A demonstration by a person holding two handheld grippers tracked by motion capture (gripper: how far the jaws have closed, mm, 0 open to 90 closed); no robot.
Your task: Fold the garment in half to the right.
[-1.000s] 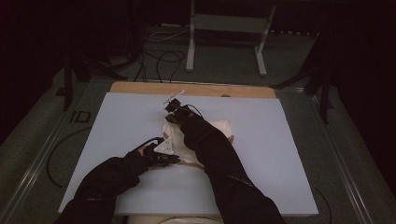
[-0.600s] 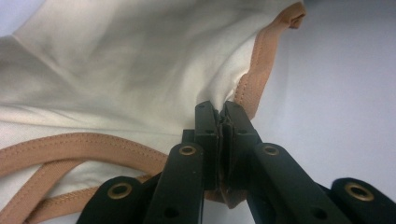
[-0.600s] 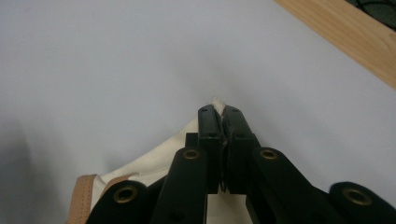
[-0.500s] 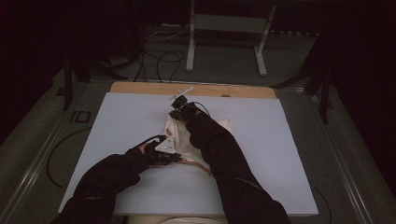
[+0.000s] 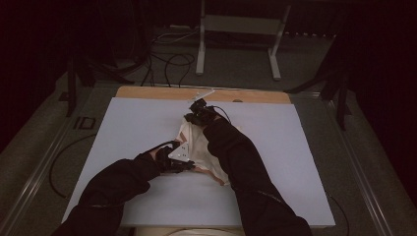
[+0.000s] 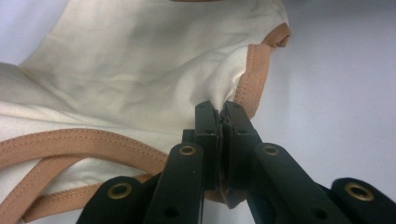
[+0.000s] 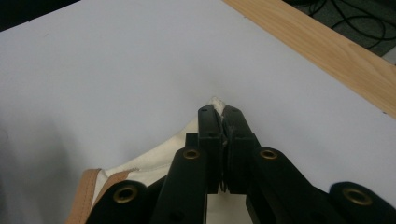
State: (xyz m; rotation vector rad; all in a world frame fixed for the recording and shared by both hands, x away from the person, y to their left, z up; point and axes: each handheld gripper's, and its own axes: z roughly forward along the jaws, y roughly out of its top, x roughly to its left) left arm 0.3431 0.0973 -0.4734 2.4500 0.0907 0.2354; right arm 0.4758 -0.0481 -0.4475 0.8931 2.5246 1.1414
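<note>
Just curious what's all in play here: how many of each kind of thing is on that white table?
Cream garment with tan trim: 1
Hand-held grippers, fingers shut on the garment: 2, left gripper and right gripper
White table sheet: 1
Total: 4

So the surface (image 5: 275, 147) is a big pale lavender-white sheet, and a strip of bare light wood (image 5: 147, 92) runs along its far edge. Behind that, on the dark grey floor (image 5: 236, 59), there's a grey metal stand (image 5: 238, 24) with two legs, plus a tangle of black cables (image 5: 167, 61) just left of it. Another thin black cable (image 5: 61, 157) loops along the left side. A metal rail (image 5: 34, 179) runs beside it.
</note>
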